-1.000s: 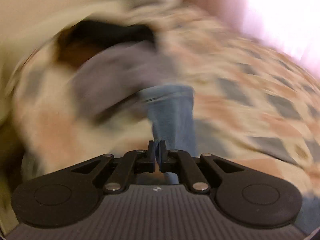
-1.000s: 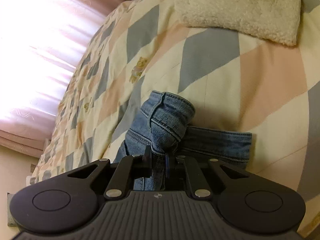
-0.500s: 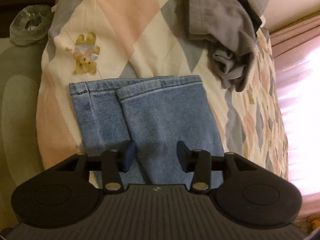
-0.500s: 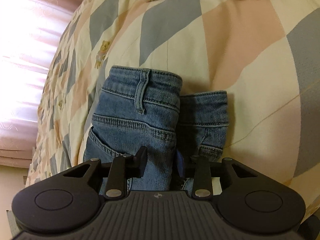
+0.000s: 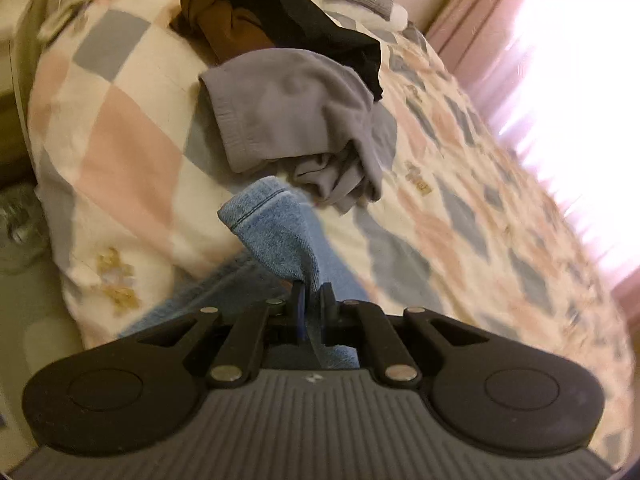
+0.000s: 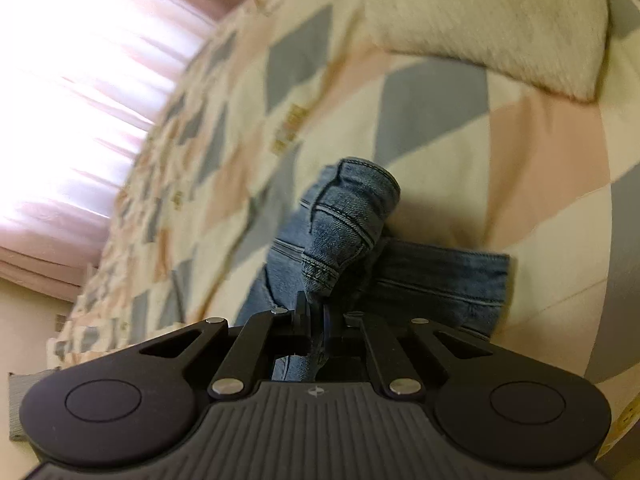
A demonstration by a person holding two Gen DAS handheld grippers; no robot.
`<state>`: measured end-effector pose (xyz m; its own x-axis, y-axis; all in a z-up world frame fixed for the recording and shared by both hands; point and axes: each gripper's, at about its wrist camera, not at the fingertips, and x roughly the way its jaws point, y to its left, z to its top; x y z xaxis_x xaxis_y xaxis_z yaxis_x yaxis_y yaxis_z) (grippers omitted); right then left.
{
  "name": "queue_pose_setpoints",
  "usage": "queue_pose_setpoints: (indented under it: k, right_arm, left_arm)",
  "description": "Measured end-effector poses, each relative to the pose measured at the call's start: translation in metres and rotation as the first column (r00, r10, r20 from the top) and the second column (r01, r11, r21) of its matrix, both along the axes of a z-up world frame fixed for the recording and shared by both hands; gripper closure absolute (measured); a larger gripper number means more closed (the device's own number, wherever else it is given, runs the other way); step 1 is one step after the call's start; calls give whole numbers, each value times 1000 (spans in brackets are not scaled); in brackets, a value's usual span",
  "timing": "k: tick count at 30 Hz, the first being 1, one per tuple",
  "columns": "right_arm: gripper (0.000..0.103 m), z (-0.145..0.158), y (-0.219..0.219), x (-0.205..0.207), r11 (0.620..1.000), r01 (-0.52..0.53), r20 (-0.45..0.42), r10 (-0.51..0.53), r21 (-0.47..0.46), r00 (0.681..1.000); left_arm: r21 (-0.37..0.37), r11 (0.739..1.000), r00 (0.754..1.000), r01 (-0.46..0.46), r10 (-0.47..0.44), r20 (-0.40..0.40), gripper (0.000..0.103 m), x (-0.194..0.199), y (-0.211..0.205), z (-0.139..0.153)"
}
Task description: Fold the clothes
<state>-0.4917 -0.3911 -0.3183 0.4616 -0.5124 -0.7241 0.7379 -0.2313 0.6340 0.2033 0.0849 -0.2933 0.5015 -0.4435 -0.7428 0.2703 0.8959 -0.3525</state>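
Observation:
Blue jeans (image 5: 276, 236) lie on a bed with a diamond-patterned quilt (image 5: 120, 148). My left gripper (image 5: 311, 300) is shut on the hem end of a leg, which stands lifted off the quilt in front of the fingers. In the right wrist view the waistband end of the jeans (image 6: 352, 216) is bunched and raised, and my right gripper (image 6: 315, 312) is shut on that fold. The other denim layer (image 6: 444, 280) rests flat on the quilt to the right.
A grey garment (image 5: 296, 120) lies crumpled just beyond the jeans, with a black one (image 5: 312, 28) and a brown one (image 5: 228, 24) behind it. A fluffy cream pillow (image 6: 488, 20) sits at the bed's far end. Bright pink curtains (image 6: 72, 92) line one side.
Half a second ago both grippers stood open over the flat jeans. Both have since shut on the denim and lifted it, the left on the leg hem, the right on the waistband.

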Motion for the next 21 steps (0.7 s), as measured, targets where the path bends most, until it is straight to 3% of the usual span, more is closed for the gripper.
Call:
queue_pose_setpoints:
  k: [2,5,8,15,21]
  right_arm:
    - [98,2,5,-4,1000,-12,-5,12,-9,1000]
    - [98,-33,16,-13,996,26,-23,-24,80,999]
    - [98,-58,27,-19,985,100,-41,-95,138,995]
    - [99,-27,24,-15,998,23,-72,-18,65,997]
    - [98,-53,21,-13,988,98,-79,-88,121,993]
  left_arm:
    - [68,998,999,0,3,-43,98,-2,4,-24]
    - [162,987,993,-14,32,-111,99,-8,5,-62]
    - [129,991,993,-44,58,-105,99,-16,16,-62]
    - [127,992,994,-15,28,-101,99,-15,15,-62]
    - [133,991,995,17,-4,-102,99,-12,12,-65]
